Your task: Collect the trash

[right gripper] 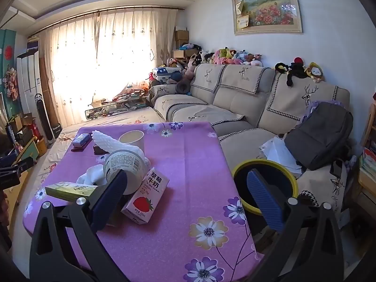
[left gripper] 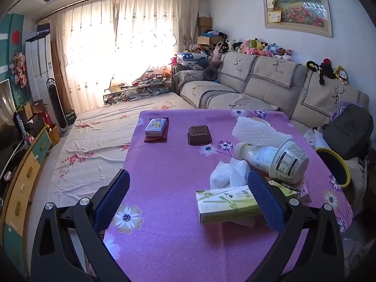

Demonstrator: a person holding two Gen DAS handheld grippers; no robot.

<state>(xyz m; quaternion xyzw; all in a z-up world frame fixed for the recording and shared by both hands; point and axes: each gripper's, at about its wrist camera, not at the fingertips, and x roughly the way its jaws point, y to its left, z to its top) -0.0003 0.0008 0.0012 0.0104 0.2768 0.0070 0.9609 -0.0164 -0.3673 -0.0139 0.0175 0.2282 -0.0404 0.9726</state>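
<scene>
Trash lies on a purple flowered table [left gripper: 164,164] [right gripper: 188,164]: a white bottle [left gripper: 275,158] [right gripper: 124,166] on its side, crumpled tissue [left gripper: 228,171] [right gripper: 90,176], white foam wrap [left gripper: 256,130] [right gripper: 112,143], a green carton [left gripper: 225,203] [right gripper: 70,190], a pink strawberry milk carton [right gripper: 146,196] and a paper cup [right gripper: 132,138]. A black bin with a yellow rim [left gripper: 333,166] [right gripper: 265,185] stands off the table's right edge. My left gripper [left gripper: 188,202] is open and empty above the near table, left of the green carton. My right gripper [right gripper: 188,199] is open and empty, between the trash and the bin.
A blue card box on a dark red book [left gripper: 156,129] [right gripper: 81,141] and a brown lidded dish [left gripper: 199,135] sit at the far end. A beige sofa [left gripper: 258,89] [right gripper: 235,108] with a grey backpack [right gripper: 319,136] runs along the right. A drawer unit [left gripper: 23,176] stands left.
</scene>
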